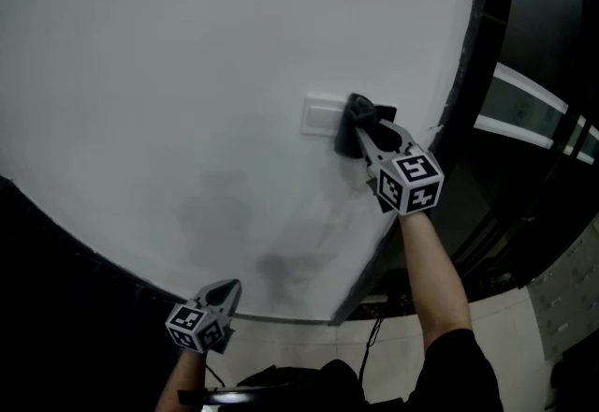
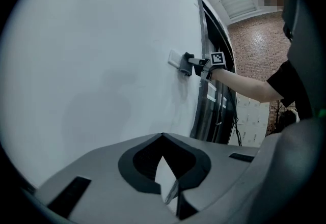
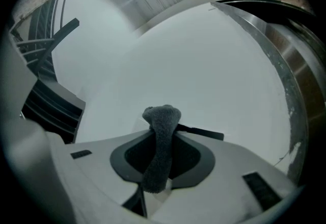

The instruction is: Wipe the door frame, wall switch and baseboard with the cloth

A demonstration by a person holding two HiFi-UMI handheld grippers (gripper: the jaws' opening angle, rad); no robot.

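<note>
1. Left gripper (image 1: 225,289): nearest and low, by the wall's bottom edge. Jaws together, nothing between them. It stands apart from the wall (image 1: 168,73), tips aimed up along it.
2. Floor (image 1: 505,335): pale tiles at lower right. A dark cable (image 1: 375,337) hangs close to the foot of the frame.
3. Forearm (image 1: 438,260): runs up from a dark sleeve to the right gripper (image 1: 365,131). Its marker cube sits well off the wall.
4. Right gripper: jaws clamped on the cloth (image 3: 160,146).
5. Cloth, look: dark grey, fleecy nap, bunched into a thick roll.
6. Cloth, axis: the long axis lies along the jaw line and points at the wall. A rounded end bulges past the tips, and a short tail hangs out behind the pads.
7. Cloth, place: in the head view the bulging end is pressed to the wall at the right edge of the wall switch (image 1: 321,115), touching the plate.
8. Wall switch: pale rectangular plate, flush, about mid-height on the wall. Rocker detail too small to read.
9. Room, left: broad bare wall left of and above the switch, and between the two grippers. Faint gripper shadows lie on it.
10. Room, right: tight. The wall's right edge is near the right gripper, where the dark door frame (image 1: 470,45) runs top to bottom.
11. Farthest: brick wall (image 2: 254,45) past the frame, in the left gripper view.
</note>
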